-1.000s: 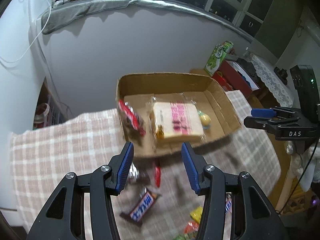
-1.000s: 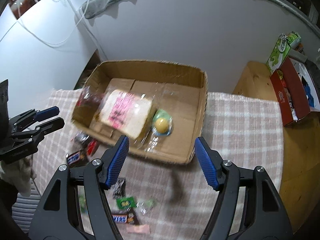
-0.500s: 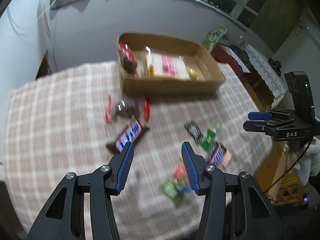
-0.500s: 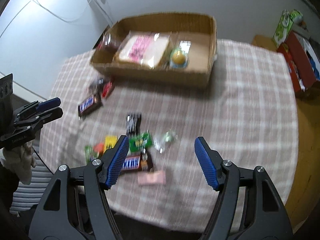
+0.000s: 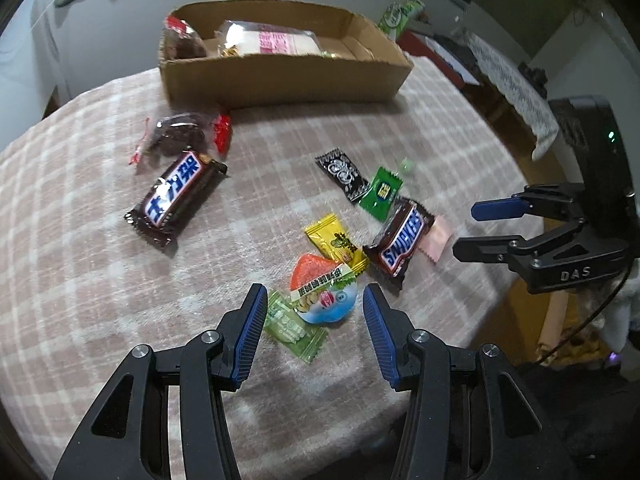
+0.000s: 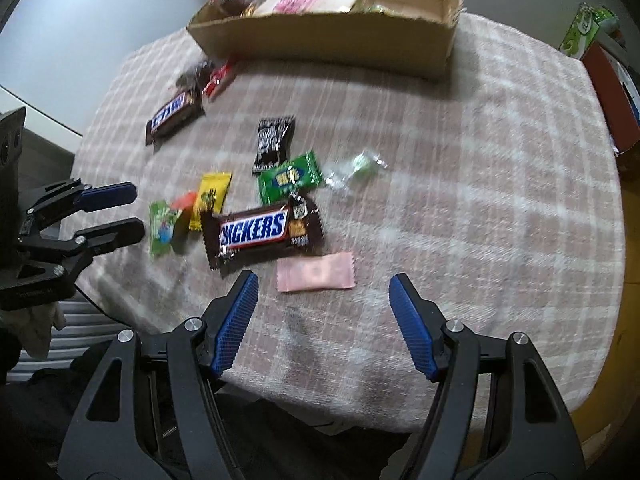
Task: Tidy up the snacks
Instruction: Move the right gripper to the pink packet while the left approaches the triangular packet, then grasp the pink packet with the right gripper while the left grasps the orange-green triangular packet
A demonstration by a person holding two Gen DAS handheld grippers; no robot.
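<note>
A cardboard box [image 5: 280,76] [image 6: 332,36] at the table's far side holds a wrapped sandwich [image 5: 276,42] and a dark snack pack [image 5: 182,42]. Several loose snacks lie on the checked cloth: two Snickers bars [image 5: 178,196] [image 6: 256,230], a jelly cup [image 5: 322,292], yellow [image 5: 336,242], green [image 5: 382,192], black [image 5: 342,174] and pink [image 6: 316,272] packets. My left gripper [image 5: 312,320] is open and empty, just above the jelly cup. My right gripper [image 6: 324,320] is open and empty, above the pink packet.
A dark cookie pack and a red wrapper [image 5: 184,136] lie in front of the box. A clear-wrapped green candy [image 6: 360,166] lies mid-table. A green carton [image 6: 580,32] and a red box [image 6: 612,92] stand on a side table to the right.
Both grippers pulled back from the box and came down toward the loose snacks at the near table edge. Both stayed open and empty.
</note>
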